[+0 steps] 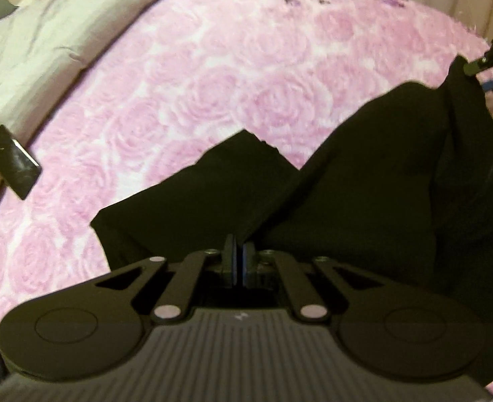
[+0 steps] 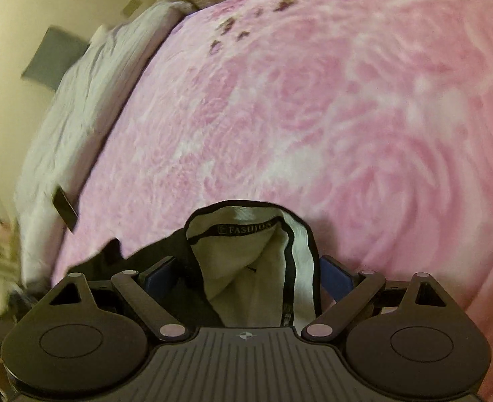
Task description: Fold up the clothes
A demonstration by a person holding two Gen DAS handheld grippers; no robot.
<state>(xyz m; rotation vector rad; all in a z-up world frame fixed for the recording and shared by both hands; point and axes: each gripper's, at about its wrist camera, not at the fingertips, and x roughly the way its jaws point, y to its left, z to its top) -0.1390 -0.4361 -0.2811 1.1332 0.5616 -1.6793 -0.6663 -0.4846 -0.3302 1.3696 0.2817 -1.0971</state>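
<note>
A black garment (image 1: 347, 174) lies partly lifted over the pink rose-patterned bedspread (image 1: 212, 67). My left gripper (image 1: 239, 251) is shut on a fold of the black garment, which spreads ahead of it in two dark flaps. My right gripper (image 2: 246, 274) has its blue pads (image 2: 161, 276) apart on either side of the garment's neck, where the white lining (image 2: 246, 268) and a "FASHION" label show. Whether the pads press the cloth is hidden. The right gripper also shows at the far right of the left wrist view (image 1: 487, 63), at the garment's raised edge.
A white pillow or duvet (image 1: 28, 43) runs along the left of the bed. A black phone (image 1: 11, 165) lies at its edge and also shows in the right wrist view (image 2: 65, 206). A cream wall (image 2: 28, 6) stands at left.
</note>
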